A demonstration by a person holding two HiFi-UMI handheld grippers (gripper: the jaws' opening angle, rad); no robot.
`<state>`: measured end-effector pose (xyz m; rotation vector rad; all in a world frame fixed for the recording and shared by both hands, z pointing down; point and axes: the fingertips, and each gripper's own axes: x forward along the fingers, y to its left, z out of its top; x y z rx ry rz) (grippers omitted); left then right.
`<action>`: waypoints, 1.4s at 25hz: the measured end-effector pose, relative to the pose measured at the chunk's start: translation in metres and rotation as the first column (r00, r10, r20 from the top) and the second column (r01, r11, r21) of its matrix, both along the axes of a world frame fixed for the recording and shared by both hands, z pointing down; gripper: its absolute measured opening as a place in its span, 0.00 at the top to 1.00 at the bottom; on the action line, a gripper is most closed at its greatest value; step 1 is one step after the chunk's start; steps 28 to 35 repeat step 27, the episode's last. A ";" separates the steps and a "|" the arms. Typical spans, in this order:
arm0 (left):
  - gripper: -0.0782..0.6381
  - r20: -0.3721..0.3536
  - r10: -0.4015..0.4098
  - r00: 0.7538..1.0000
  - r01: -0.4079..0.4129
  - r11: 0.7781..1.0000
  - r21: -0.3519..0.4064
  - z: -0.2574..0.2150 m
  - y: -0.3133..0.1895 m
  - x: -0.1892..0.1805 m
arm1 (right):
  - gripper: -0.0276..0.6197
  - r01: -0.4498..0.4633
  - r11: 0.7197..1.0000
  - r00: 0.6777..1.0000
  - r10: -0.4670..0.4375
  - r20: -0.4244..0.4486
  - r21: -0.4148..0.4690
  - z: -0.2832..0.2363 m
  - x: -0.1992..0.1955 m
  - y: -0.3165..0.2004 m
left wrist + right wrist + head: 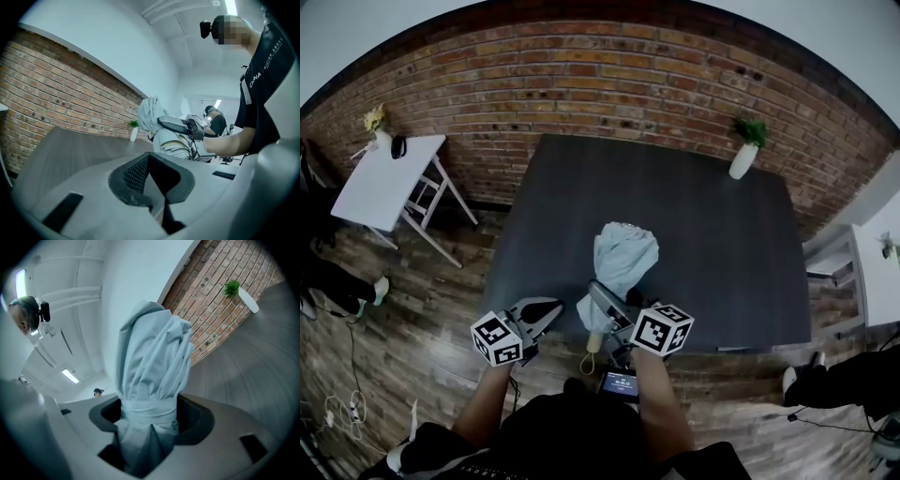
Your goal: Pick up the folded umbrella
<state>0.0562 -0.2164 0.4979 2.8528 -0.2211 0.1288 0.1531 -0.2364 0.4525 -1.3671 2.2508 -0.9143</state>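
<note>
Two grippers sat at the near edge of the dark worktop [703, 244] in the head view. Your right gripper [614, 314] gripped the folded umbrella [622, 262] near its lower end. The canopy pointed away over the worktop and the handle [592, 342] reached past the edge. Your left gripper [539, 317] hovered just beside it, not touching.

Left gripper view: your jaws were pressed together with nothing between them. The umbrella [149, 112] showed beyond them, clamped in the other gripper [176, 124].

Right gripper view: your jaws pinched the pale blue umbrella [152, 357] at its wrap strap [147, 408], with fabric bunched above and below.
</note>
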 end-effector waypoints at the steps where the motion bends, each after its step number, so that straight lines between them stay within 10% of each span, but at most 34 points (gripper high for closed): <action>1: 0.89 -0.004 0.004 1.000 -0.004 1.000 0.001 0.000 0.004 -0.004 | 0.49 -0.010 1.000 1.000 0.010 0.000 0.001 0.000 -0.003 0.005; 35: 0.89 -0.054 0.059 0.997 -0.059 0.998 0.000 0.009 0.059 -0.030 | 0.50 -0.142 0.990 0.990 0.141 0.010 0.013 -0.003 -0.013 0.071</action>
